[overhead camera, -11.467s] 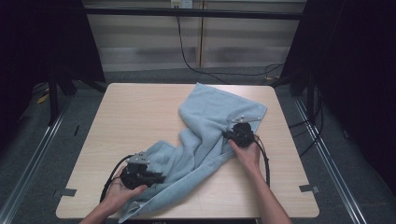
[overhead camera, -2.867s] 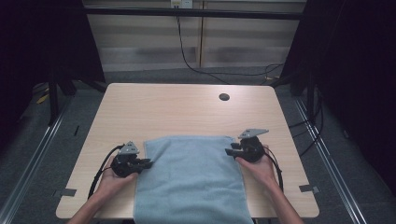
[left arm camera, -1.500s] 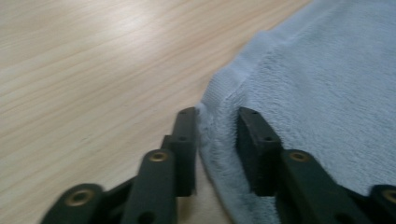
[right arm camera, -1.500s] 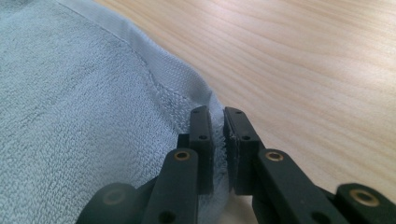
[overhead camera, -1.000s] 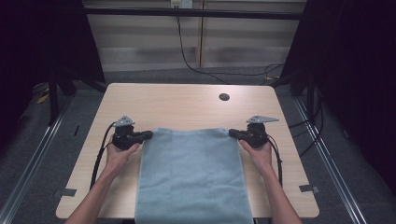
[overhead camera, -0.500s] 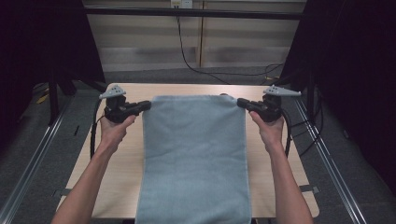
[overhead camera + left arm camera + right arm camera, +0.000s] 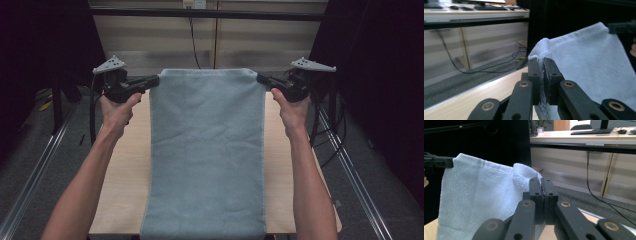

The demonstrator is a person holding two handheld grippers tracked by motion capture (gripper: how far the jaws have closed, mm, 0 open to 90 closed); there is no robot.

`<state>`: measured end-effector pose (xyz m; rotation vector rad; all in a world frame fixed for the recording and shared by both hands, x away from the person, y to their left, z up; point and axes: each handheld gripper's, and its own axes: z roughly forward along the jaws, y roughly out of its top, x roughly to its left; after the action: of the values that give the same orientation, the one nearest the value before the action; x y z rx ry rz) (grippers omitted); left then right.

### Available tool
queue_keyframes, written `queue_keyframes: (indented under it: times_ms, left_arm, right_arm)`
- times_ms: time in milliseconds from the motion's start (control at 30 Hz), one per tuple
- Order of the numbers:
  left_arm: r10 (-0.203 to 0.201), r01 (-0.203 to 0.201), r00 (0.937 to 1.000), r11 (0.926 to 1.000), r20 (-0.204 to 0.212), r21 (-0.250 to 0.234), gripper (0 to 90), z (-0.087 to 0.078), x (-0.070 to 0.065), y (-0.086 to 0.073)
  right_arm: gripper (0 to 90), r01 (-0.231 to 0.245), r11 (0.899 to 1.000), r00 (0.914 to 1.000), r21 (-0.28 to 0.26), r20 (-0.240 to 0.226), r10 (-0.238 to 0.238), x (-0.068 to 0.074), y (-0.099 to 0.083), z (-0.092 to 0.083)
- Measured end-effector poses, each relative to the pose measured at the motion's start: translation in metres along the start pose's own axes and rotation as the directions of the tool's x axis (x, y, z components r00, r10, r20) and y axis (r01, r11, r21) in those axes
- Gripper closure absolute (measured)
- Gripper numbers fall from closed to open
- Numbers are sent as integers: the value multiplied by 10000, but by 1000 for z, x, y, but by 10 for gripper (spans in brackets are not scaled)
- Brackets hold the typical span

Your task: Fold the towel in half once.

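Both arms are up and out, and the towel [image 7: 207, 150] hangs stretched between the two grippers like a banner. The left gripper [image 7: 152, 81] has its jaws pinched tight on the towel's top left corner; in the left gripper view [image 7: 541, 75] the two black jaws are closed on a bunched fold of pale blue terry, with cloth squeezed in the narrow slit between them. Over on the other side, the right gripper [image 7: 262, 80] bites the top right corner just the same, and the right gripper view [image 7: 542, 192] shows its jaws pressed together with a puff of towel [image 7: 479, 197] bulging out just beyond the tips.

The top hem runs taut and nearly level from one set of jaws to the other. Below them the towel [image 7: 594, 65] falls in a flat sheet, lightly creased, toward the person and out of sight past the table's [image 7: 125, 185] near edge. Both grippers are held well above the tabletop, each with its grey plate on top and a cable trailing down from it. From each gripper view, the opposite gripper's tip is seen at the far corner of the cloth.
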<state>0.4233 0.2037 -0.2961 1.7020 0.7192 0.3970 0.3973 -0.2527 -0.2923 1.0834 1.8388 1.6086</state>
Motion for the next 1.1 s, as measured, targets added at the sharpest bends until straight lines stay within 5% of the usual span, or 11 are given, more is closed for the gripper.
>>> queue_keyframes:
  times_ms: [267,533,633,833,1000,1100]
  left_arm:
    - [-16,10,9994,9998,353,174,853,-26,-13,-41]
    - [401,-453,9976,9946,569,933,855,-58,-38,-86]
    - [42,-140,9961,9937,886,1112,855,-71,-47,-106]
    - [-218,4,9920,9854,1242,1703,855,-94,-70,-140]
    - [-662,305,9889,9667,1330,2542,855,-98,-79,-181]
    - [-1236,724,9840,9355,1285,3459,855,-86,-77,-210]
  right_arm:
    - [889,177,9994,9982,288,-585,-160,16,-31,-30]
    - [890,749,9932,9916,889,-1124,-647,51,-64,-71]
    - [890,628,9917,9902,1121,-1315,-478,62,-85,-85]
    - [890,735,9717,9908,2246,-1277,-454,86,-125,-106]
    - [890,658,9434,9907,3250,-1344,-228,101,-161,-117]
    - [890,291,9217,9911,3867,-1308,236,102,-191,-114]
